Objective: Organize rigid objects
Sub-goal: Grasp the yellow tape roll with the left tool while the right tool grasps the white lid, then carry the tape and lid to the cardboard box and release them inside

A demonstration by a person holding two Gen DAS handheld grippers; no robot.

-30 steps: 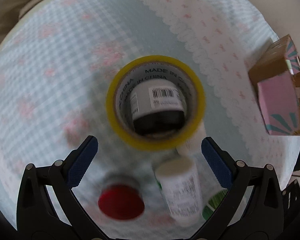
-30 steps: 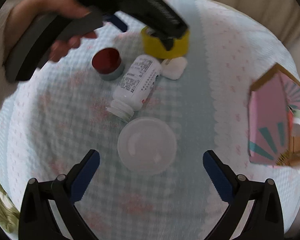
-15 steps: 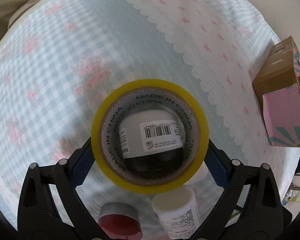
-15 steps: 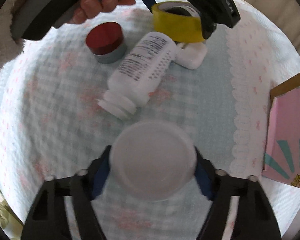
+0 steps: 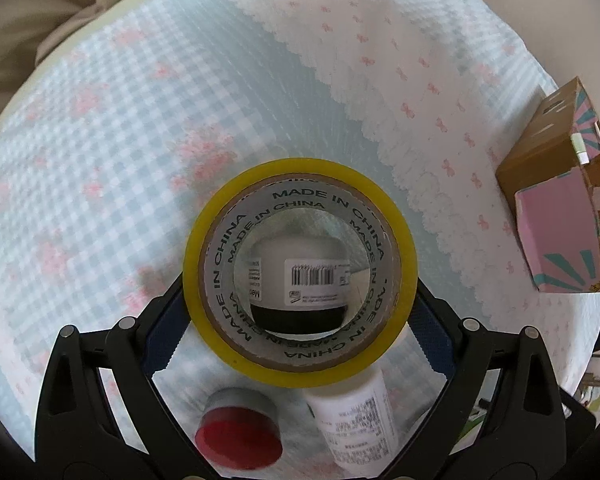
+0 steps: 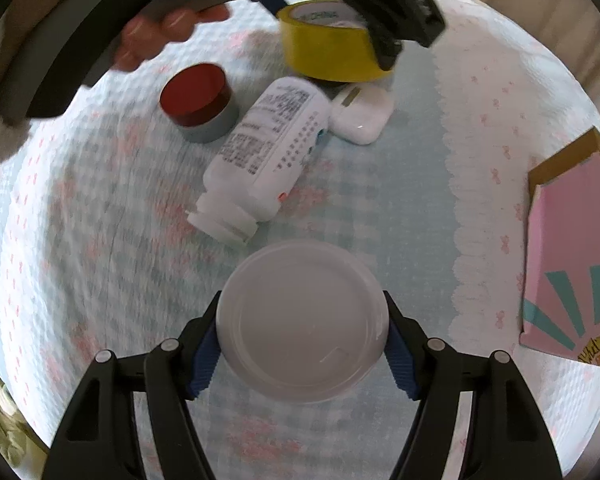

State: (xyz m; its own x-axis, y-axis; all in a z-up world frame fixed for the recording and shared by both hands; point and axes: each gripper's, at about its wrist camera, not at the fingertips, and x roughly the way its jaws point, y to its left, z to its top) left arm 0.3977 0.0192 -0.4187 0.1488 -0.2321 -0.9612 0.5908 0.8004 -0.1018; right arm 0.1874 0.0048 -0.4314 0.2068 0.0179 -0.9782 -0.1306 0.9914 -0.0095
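Both grabs just landed: left gripper (image 5: 300,312), open a second ago, now clamps the tape roll (image 5: 299,270) clear of the cloth (image 5: 112,168), right gripper (image 6: 302,344) pinches the white lid (image 6: 302,320), so both look ready for the box (image 6: 568,256).

I count one yellow tape roll (image 5: 299,276), one white pill bottle (image 6: 266,152), one red-lidded tin (image 6: 198,100), one white round lid (image 6: 302,326), one earbud case (image 6: 362,114), one pink box (image 6: 568,264) (two hand-held grippers).
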